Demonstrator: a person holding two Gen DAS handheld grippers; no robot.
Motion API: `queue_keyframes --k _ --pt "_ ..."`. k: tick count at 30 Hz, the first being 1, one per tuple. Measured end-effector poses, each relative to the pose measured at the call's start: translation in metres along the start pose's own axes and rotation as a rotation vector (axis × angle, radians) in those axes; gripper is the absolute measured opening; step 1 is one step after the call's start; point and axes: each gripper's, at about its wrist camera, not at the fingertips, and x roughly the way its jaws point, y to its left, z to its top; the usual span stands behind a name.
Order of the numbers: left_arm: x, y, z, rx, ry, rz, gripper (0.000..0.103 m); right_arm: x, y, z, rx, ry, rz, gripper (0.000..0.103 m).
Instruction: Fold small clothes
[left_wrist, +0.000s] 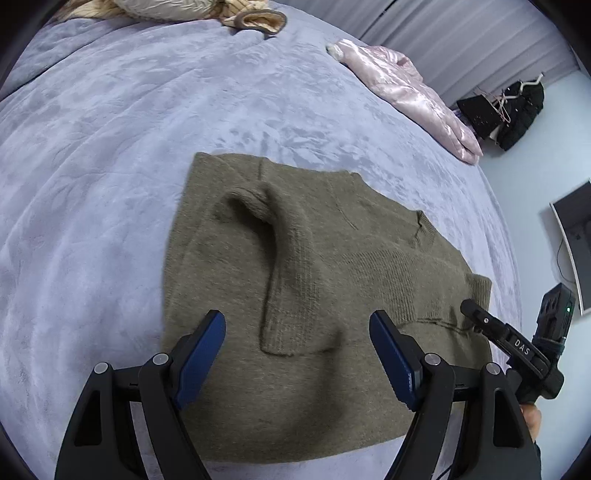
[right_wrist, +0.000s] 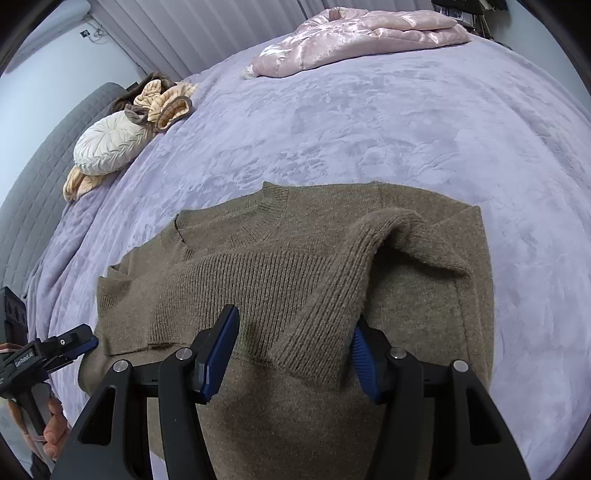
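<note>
An olive-brown knit sweater (left_wrist: 314, 295) lies on the lavender bed cover (left_wrist: 110, 147), its sides and both sleeves folded in over the body. My left gripper (left_wrist: 297, 350) is open above the sweater's near part, with a folded sleeve cuff (left_wrist: 295, 332) between the spread fingers. In the right wrist view the sweater (right_wrist: 277, 277) fills the middle. My right gripper (right_wrist: 291, 350) is open, and a folded sleeve (right_wrist: 332, 314) lies between its fingers. The right gripper also shows at the right edge of the left wrist view (left_wrist: 476, 317). The left gripper shows at the left edge of the right wrist view (right_wrist: 79, 343).
A pink satin padded jacket (left_wrist: 413, 96) lies at the bed's far side, also in the right wrist view (right_wrist: 351, 40). A cream round cushion (right_wrist: 107, 147) and beige ruffled clothing (right_wrist: 166, 103) sit by the grey headboard (right_wrist: 37, 177). Dark clothes (left_wrist: 509, 107) and a screen (left_wrist: 576, 236) stand beyond the bed.
</note>
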Motion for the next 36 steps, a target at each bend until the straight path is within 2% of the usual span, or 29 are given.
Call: queue_keyframes --k 4,5,6,7,8,9,10,11,13,16,21,24,27,32,36 --pt "0.023 -0.023 0.004 0.063 0.052 -0.007 0.08 -0.001 0.0 -0.002 0.006 -0.004 0.003 0.06" --pt "0.029 -0.025 0.006 0.064 0.062 0.002 0.076 -0.001 -0.001 -0.003 0.012 -0.004 0.005 0.058" --pt "0.034 -0.025 0.008 0.065 0.069 0.018 0.069 -0.001 -0.002 -0.002 0.017 -0.004 0.009 0.052" --pt "0.038 -0.025 0.01 0.068 0.073 0.039 0.053 -0.002 -0.003 -0.002 0.019 -0.003 0.016 0.049" --pt "0.041 -0.024 0.012 0.068 0.073 0.054 0.043 -0.001 -0.003 -0.001 0.018 0.0 0.019 0.042" --pt "0.041 -0.023 0.014 0.063 0.069 0.052 0.036 -0.001 -0.004 -0.001 0.015 0.001 0.016 0.035" --pt "0.039 -0.02 0.016 0.058 0.066 0.036 0.022 0.0 -0.004 0.0 0.01 0.001 0.01 0.032" --pt "0.037 -0.018 0.017 0.047 0.063 0.02 0.017 0.0 -0.005 0.001 0.007 -0.001 0.006 0.026" --pt "0.029 -0.015 0.021 0.033 0.037 0.004 0.017 -0.001 -0.007 0.003 0.01 -0.006 0.01 0.018" --pt "0.019 -0.015 0.029 0.023 -0.006 -0.007 0.017 -0.008 -0.008 0.011 0.03 -0.039 0.05 0.015" --pt "0.014 -0.008 0.057 -0.035 -0.053 -0.024 0.017 -0.014 -0.006 0.033 0.062 -0.076 0.11 0.015" --pt "0.017 0.0 0.075 -0.103 -0.068 -0.044 0.017 -0.01 -0.005 0.047 0.062 -0.086 0.108 0.015" --pt "0.02 0.001 0.086 -0.112 -0.099 -0.036 0.017 0.0 -0.005 0.059 0.067 -0.086 0.098 0.015" --pt "0.025 0.007 0.09 -0.132 -0.098 -0.015 0.017 0.014 -0.01 0.073 0.097 -0.1 0.104 0.015" --pt "0.016 0.015 0.081 -0.14 -0.095 -0.058 0.017 0.022 -0.022 0.082 0.17 -0.092 0.138 0.023"
